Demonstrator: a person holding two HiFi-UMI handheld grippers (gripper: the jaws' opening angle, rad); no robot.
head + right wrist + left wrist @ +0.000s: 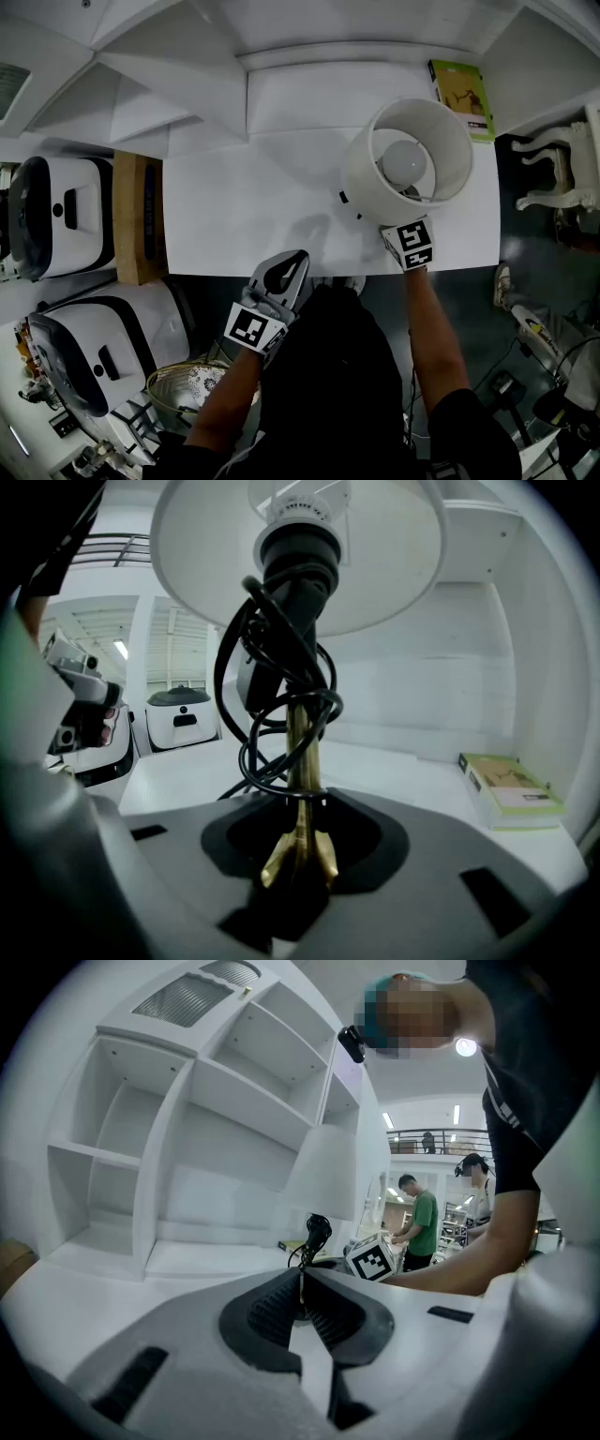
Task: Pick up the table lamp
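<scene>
The table lamp [361,178] has a white drum shade, a round bulb and a brass stem [302,752] with a black cord [272,696] coiled round it. It is over the right part of the white table [244,206]. My right gripper [398,223] reaches in under the shade from the front and is shut on the brass stem, low down [300,803]. The lamp's foot is hidden, so I cannot tell whether it rests on the table. At the table's front edge, left of the lamp, my left gripper [292,267] is shut with nothing in it [302,1274].
A green book [462,98] lies at the table's back right, close behind the shade. White shelving [187,103] rises behind the table. Left of it are a wooden board [136,216] and white machines [56,216]. A white chair [558,173] stands at the right.
</scene>
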